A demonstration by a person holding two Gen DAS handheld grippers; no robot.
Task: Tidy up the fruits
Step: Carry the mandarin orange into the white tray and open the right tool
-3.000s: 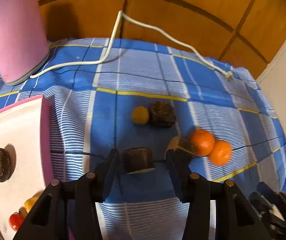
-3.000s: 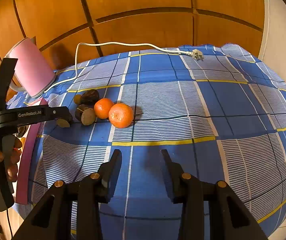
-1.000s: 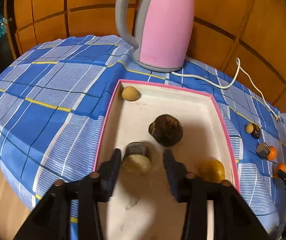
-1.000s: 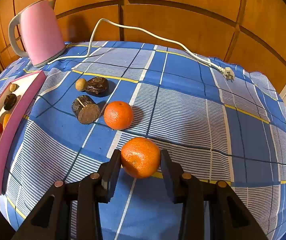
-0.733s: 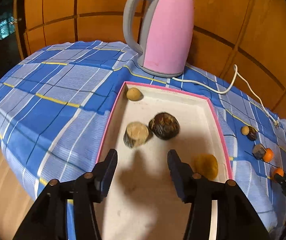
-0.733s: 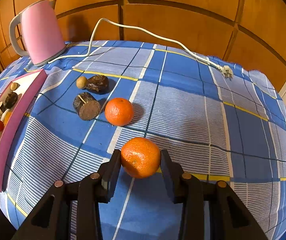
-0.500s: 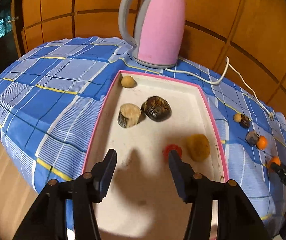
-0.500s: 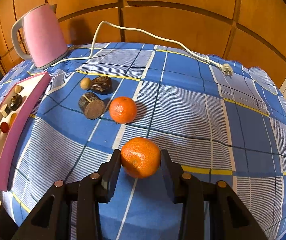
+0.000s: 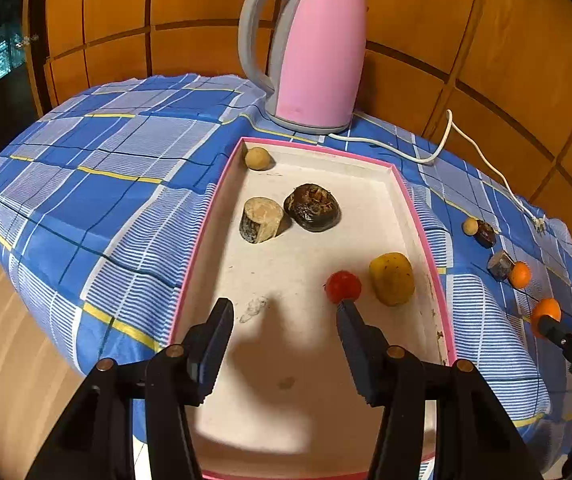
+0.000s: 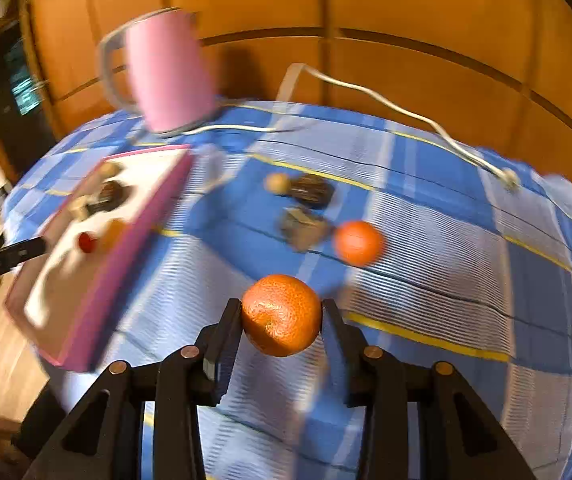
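The left gripper (image 9: 283,312) is hanging over the near end of the pink-rimmed tray (image 9: 418,216), its jaws spread after just opening, with nothing between them. Five pieces are lying in the tray: one small tan ball (image 9: 257,158) in the far corner, one cut brown stub (image 9: 261,219) touching one dark wrinkled fruit (image 9: 312,207) in the middle, and one red fruit (image 9: 343,286) just beside one yellow fruit (image 9: 392,278) nearer the right rim. The right fingertip is overlapping the red fruit in this view; whether they are touching cannot be told.

The right gripper (image 10: 281,314) is pinching one orange (image 10: 281,314) between its pads and carrying it clear of the blue checked cloth (image 10: 446,240). The right wrist view is blurring with motion. Four pieces are lying on the cloth beyond it: one second orange (image 10: 358,242) beside one brown stub (image 10: 304,226), and further back one tan ball (image 10: 277,182) touching one dark fruit (image 10: 313,189). The tray is sitting to the left of them, well apart.

One pink kettle (image 9: 318,56) is standing behind the tray's far end, and its one white cord (image 9: 438,148) is trailing across the cloth to the plug (image 10: 506,176) near the far edge.
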